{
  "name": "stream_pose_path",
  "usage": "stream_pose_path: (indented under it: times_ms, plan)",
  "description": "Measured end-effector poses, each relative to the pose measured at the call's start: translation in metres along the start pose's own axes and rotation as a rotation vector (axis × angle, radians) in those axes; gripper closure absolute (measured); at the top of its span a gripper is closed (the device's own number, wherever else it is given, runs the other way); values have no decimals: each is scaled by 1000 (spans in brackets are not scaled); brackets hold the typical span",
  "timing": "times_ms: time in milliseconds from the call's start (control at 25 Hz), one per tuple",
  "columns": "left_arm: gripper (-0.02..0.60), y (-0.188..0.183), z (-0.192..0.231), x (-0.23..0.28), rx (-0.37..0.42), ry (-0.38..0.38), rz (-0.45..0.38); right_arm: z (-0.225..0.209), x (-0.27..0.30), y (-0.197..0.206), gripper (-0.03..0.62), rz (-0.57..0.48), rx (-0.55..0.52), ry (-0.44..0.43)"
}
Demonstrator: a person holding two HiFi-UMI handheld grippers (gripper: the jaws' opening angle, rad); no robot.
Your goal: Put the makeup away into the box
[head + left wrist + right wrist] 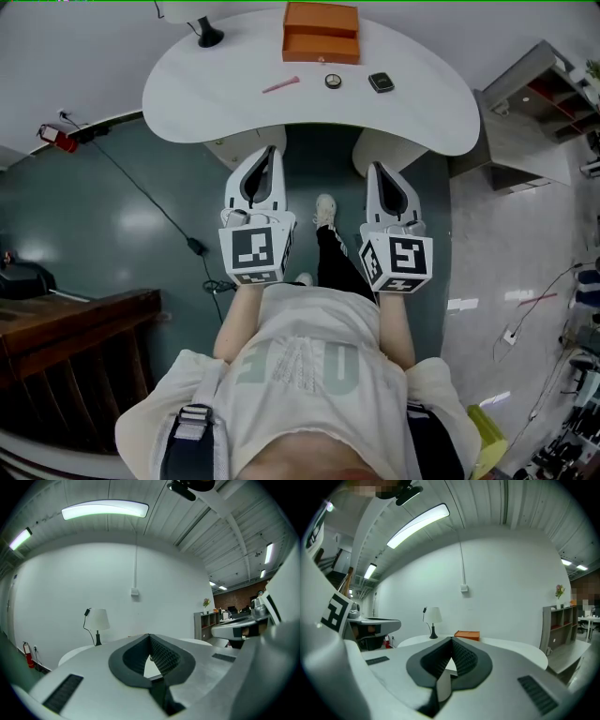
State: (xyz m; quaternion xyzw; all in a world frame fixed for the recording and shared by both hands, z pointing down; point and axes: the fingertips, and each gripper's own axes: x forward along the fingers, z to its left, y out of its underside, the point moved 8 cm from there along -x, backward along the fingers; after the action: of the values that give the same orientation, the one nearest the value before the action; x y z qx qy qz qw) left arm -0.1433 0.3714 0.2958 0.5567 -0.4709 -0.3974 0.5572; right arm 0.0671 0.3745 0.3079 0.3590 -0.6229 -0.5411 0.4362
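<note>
Approach to the table, head view. The left gripper (269,155) and right gripper (377,170) are held side by side in front of the person, short of the near edge of the white table (216,103). Both pairs of jaws are closed with nothing between them, as each gripper view confirms.

The makeup lies in a row on the table: a pink stick (280,85) to the left, a round compact (333,81) in the middle and a dark case (381,82) to the right. All three sit just in front of the orange box (322,34), which stands at the far side. A lamp (206,36) stands to the left of the box.

The step in hand appears to be the reach. No item has yet been picked up. To do it well:

- Open the jaws before they arrive over an item, not on contact.
- Take the stick across its narrow width, since it probably rolls if nudged.
- The compact and case are low and flat, so come down steeply and pinch their edges.
- Whether the box is open cannot be told from here, so check it first.
</note>
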Motion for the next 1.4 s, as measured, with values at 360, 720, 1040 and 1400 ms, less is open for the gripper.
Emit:
stream_pose_path:
  times_ms: [360,720,1040,1400]
  plan:
    - [577,-7,22,104,44,-77,-8,-62,111,-23,589,-39,-30,-17]
    - [577,-34,53,240,38,-155,-32,-109,247,-50,589,-31,-59,-150]
    - [577,-43,64,317,50,-181,-6,-140,319,-58,589,3,-54,-197]
    - [577,-41,69,351,70,-156,20,-150,350,-64,589,-7,-26,-205]
